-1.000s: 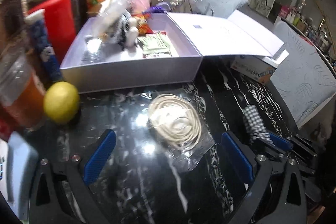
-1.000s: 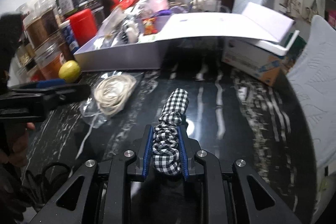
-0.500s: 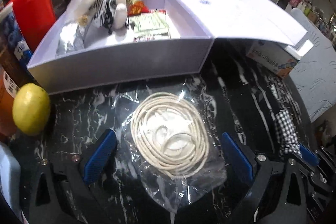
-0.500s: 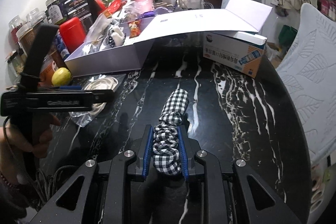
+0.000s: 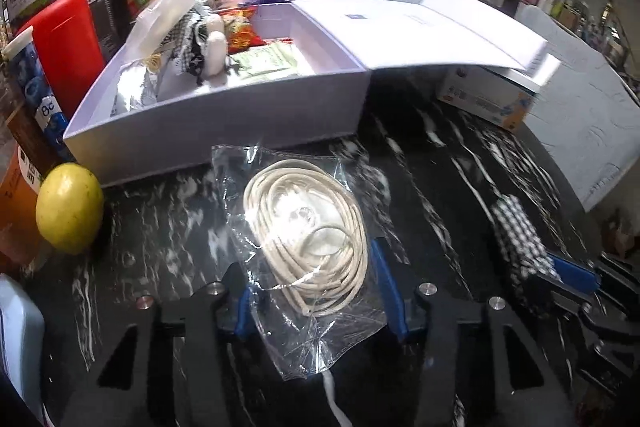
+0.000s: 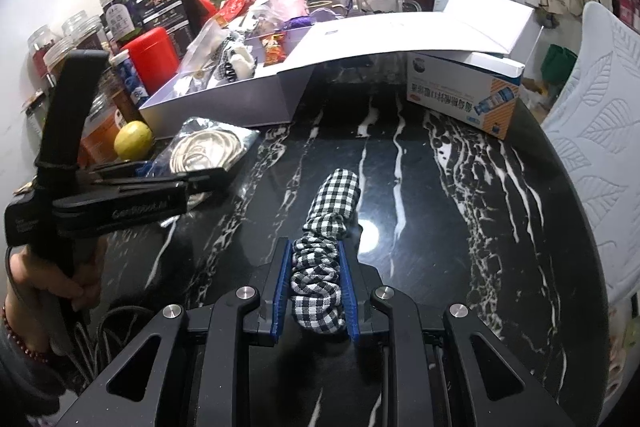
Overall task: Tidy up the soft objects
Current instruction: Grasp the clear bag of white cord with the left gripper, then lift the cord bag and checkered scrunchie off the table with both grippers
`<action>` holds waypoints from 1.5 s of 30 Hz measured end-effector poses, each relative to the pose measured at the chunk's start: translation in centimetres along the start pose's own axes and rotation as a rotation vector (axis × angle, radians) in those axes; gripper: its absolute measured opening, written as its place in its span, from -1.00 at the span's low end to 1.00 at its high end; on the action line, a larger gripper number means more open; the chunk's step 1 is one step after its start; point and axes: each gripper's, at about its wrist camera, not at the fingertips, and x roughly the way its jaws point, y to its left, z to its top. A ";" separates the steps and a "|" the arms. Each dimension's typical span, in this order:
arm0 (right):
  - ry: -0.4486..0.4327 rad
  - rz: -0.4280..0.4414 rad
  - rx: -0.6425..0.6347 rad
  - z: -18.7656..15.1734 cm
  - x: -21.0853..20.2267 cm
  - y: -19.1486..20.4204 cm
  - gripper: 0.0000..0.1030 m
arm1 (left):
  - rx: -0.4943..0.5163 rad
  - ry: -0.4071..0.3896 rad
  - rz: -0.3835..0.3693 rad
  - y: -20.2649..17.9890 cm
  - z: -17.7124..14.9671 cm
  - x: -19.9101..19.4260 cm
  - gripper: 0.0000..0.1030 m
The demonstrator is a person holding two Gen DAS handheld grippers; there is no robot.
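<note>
Crinkly clear plastic yields as the left hand-held gripper [image 5: 312, 291] closes its jaws around the bagged cord coil [image 5: 308, 231] on the black marble surface [image 6: 460, 211].

Light, limp and slippery, the bag is best pinched across the coil itself. The right hand-held gripper [image 6: 316, 291] clamps the soft checked scrunchie [image 6: 320, 267]. The white box [image 5: 224, 119] sits at 12 o'clock, a lemon [image 5: 68, 207] at 9, with open room at 3.
</note>
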 end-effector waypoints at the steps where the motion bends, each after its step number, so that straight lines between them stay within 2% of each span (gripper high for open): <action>1: 0.001 0.004 0.003 -0.2 -0.1 0.1 -0.55 | 0.008 0.005 -0.013 -0.2 -0.5 -0.4 -0.03; 6: 0.009 0.010 0.014 -1.3 -0.9 0.2 -0.55 | 0.030 0.032 -0.076 -0.7 -3.0 -2.7 -0.03; 14: 0.025 -0.020 0.019 -3.7 -2.5 0.4 -0.55 | 0.073 0.070 -0.071 -0.7 -7.5 -6.1 -0.03; 20: 0.034 -0.008 -0.012 -4.9 -3.3 1.9 -0.55 | 0.056 0.071 -0.084 -0.4 -8.6 -6.5 0.03; 22: 0.035 0.002 -0.014 -5.2 -3.4 2.3 -0.55 | 0.071 0.069 -0.065 -0.6 -8.5 -6.3 0.15; 24: 0.032 -0.002 -0.012 -5.3 -3.4 2.4 -0.55 | 0.090 0.080 -0.032 -0.9 -8.3 -5.8 0.67; 26: 0.031 -0.006 -0.007 -5.3 -3.3 2.4 -0.53 | 0.107 0.077 0.017 -1.2 -8.2 -5.3 0.76; 28: 0.034 -0.012 -0.005 -5.3 -3.2 2.5 -0.45 | 0.113 0.054 0.014 -1.1 -8.3 -5.2 0.76; 30: 0.046 -0.026 -0.007 -5.3 -2.8 2.5 -0.23 | 0.104 0.037 0.001 -0.9 -8.2 -5.2 0.76; 33: 0.044 -0.033 -0.015 -5.4 -2.5 2.6 -0.09 | 0.075 0.020 -0.009 -0.5 -8.1 -5.2 0.72; 34: 0.041 -0.036 -0.019 -5.4 -2.4 2.8 -0.05 | 0.073 0.014 0.002 -0.5 -8.1 -5.2 0.66; 36: 0.038 -0.042 -0.025 -5.4 -2.3 2.9 0.08 | 0.088 0.004 0.042 -0.8 -8.0 -5.3 0.31; 37: 0.035 -0.045 -0.028 -5.3 -2.2 3.0 0.09 | 0.082 0.006 0.033 -0.8 -7.9 -5.3 0.27; 39: 0.029 -0.055 -0.036 -5.3 -2.1 3.2 0.09 | 0.088 0.005 0.031 -1.0 -7.9 -5.4 0.10; 43: 0.021 -0.093 -0.083 -5.4 -1.9 3.6 0.04 | 0.099 -0.001 0.018 -1.3 -8.0 -5.5 0.00; 45: 0.010 -0.111 -0.093 -5.5 -1.9 3.6 -0.47 | 0.098 0.002 0.012 -1.3 -8.0 -5.6 0.00</action>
